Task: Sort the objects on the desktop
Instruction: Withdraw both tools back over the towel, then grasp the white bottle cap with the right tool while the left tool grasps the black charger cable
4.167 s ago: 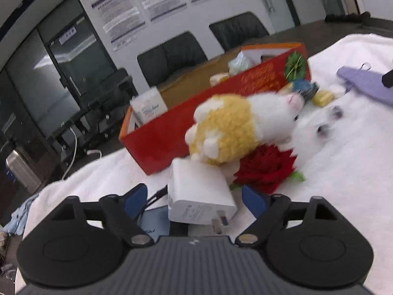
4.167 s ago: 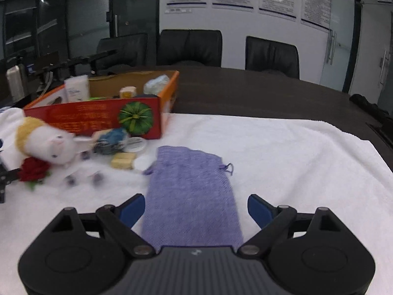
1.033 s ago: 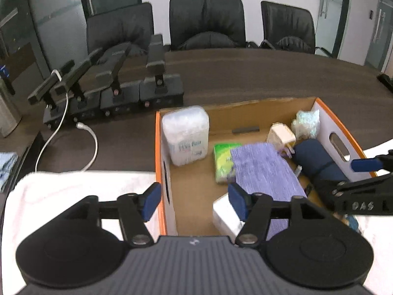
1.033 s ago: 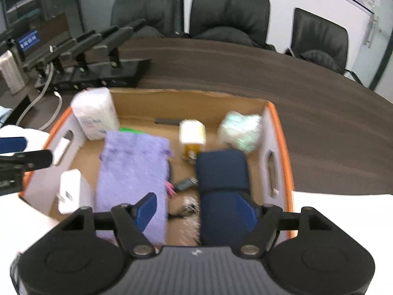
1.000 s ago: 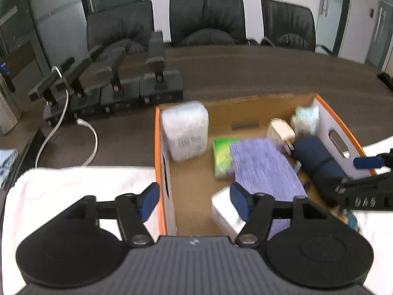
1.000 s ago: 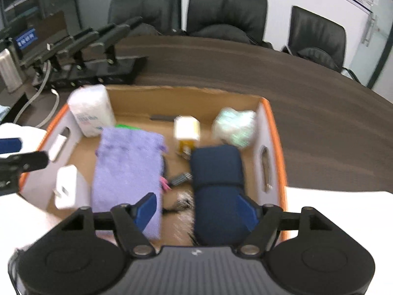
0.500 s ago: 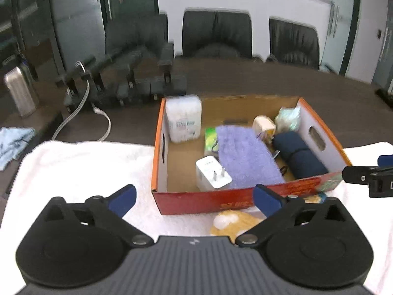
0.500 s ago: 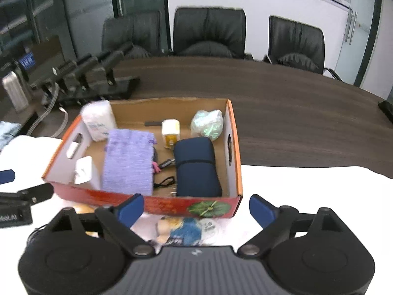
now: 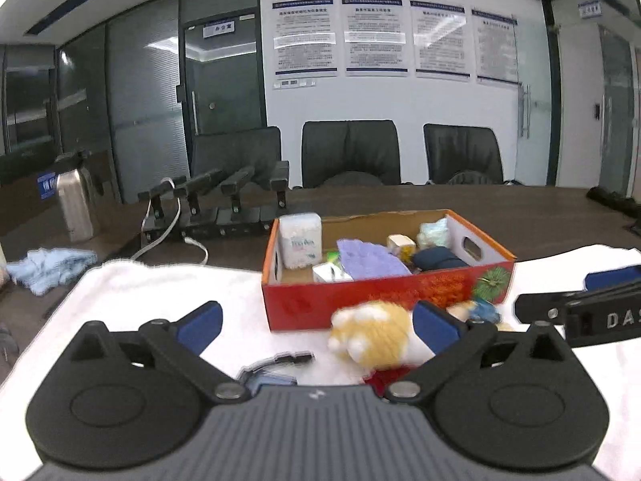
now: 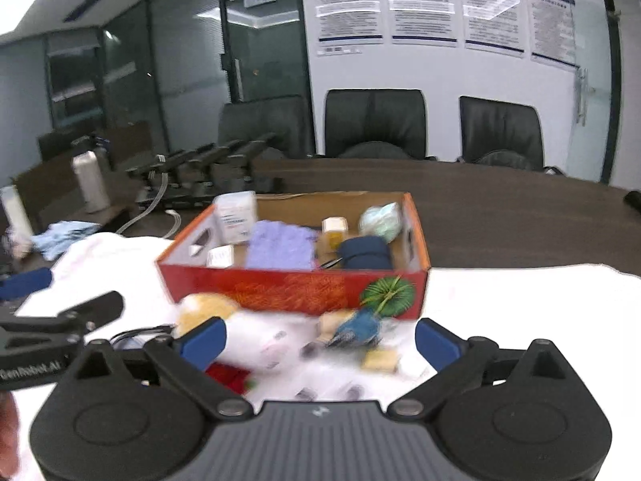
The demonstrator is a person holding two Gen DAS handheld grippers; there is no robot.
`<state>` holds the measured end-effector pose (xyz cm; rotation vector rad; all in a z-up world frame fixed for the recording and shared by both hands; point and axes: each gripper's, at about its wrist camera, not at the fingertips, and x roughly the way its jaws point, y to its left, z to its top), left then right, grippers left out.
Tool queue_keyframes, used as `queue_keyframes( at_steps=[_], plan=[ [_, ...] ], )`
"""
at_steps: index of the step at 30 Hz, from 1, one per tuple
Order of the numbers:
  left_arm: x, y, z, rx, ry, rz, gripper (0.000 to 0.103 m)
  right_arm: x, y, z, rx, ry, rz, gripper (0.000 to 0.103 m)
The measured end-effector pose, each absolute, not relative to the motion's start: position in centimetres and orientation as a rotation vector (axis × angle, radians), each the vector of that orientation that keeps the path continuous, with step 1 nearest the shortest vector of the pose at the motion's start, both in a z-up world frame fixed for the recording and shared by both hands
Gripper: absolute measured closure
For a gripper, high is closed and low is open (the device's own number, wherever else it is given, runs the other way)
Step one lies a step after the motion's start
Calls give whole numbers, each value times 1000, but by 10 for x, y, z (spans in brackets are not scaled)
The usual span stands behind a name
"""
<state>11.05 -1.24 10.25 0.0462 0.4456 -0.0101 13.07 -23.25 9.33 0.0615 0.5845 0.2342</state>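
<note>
Both tools hang empty over the white towel: the left hand-held gripper (image 9: 316,322) stands spread as wide as it goes, and the right hand-held gripper (image 10: 318,336) has just been opening to nearly the same width, with nothing pressed between the pads of either. The red box (image 9: 384,292) sits at twelve o'clock from both, already holding the purple pouch (image 10: 280,246), the white charger (image 10: 220,256), a navy case (image 10: 364,254) and a tissue pack (image 9: 300,236). What is left to sort lies against the box's near wall: the plush toy (image 9: 372,334) at about one o'clock of the left tool, with a red flower (image 10: 228,374) below it, and the blue bundle (image 10: 356,330) at twelve o'clock of the right tool, with small yellowish blocks (image 10: 380,358) nearby. The next pick looks best done by centring the open jaws on one item, dropping low, and closing on its bulk. The box wall crowds these items at twelve o'clock, so a lift should probably clear the rim before travelling inward. The two tools are close to each other; open towel lies at three o'clock of the right one and nine o'clock of the left, where a black cable (image 9: 288,358) lies.
</note>
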Motion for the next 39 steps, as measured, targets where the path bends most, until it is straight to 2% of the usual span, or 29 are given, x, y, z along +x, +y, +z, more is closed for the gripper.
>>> queue_keyframes(
  at_steps=[11, 17, 22, 32, 39],
  plan=[
    [-1, -1, 30, -21, 556, -107, 0, 16, -232, 38, 96, 574, 263, 0],
    [-16, 3, 10, -19, 571, -61, 0, -24, -220, 1, 32, 614, 201, 0],
    [-15, 1, 1, -2, 593, -60, 0, -39, -215, -8, -9, 604, 219, 0],
    [-13, 18, 17, -31, 548, -67, 0, -32, -226, -12, 60, 650, 241, 0],
    [28, 43, 48, 36, 492, -17, 2, -22, -237, -12, 142, 661, 305, 0]
  ],
)
